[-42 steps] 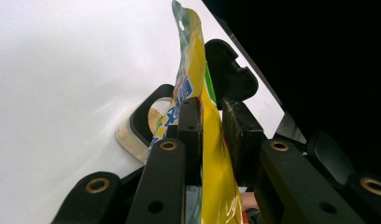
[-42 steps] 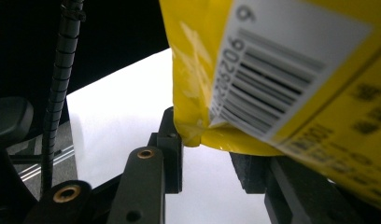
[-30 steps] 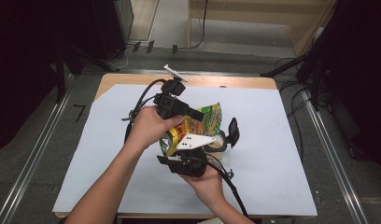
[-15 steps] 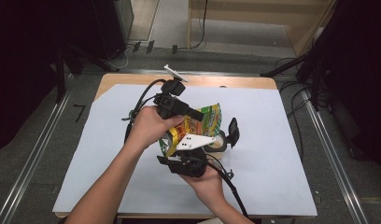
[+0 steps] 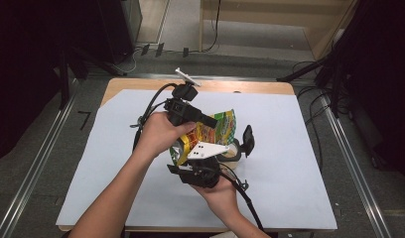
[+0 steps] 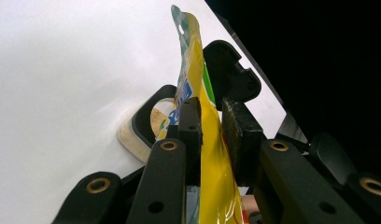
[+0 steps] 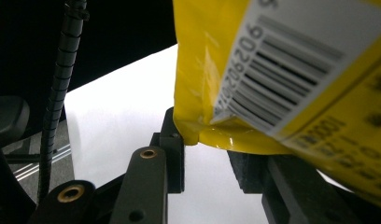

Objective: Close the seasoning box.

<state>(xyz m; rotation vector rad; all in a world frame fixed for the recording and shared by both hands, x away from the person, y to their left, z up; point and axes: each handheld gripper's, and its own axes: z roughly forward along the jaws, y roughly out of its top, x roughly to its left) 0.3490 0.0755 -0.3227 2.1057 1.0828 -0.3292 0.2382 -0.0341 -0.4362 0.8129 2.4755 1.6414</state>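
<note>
Left gripper (image 6: 211,123) jaws pinch yellow snack pouch (image 6: 212,154); right gripper (image 7: 212,163) jaws spread, the pouch's corner hanging between them.

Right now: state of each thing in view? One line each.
snack pouch: held up off the table between both grippers, slightly bowed.
left gripper: jaws astride the pouch's upper part, one pad against the film; grip not fully clear.
right gripper: jaws apart, the pouch's lower corner resting at one jaw.
round container: on the table, open, its black lid flipped up.
white sheet: flat on the table.
</note>
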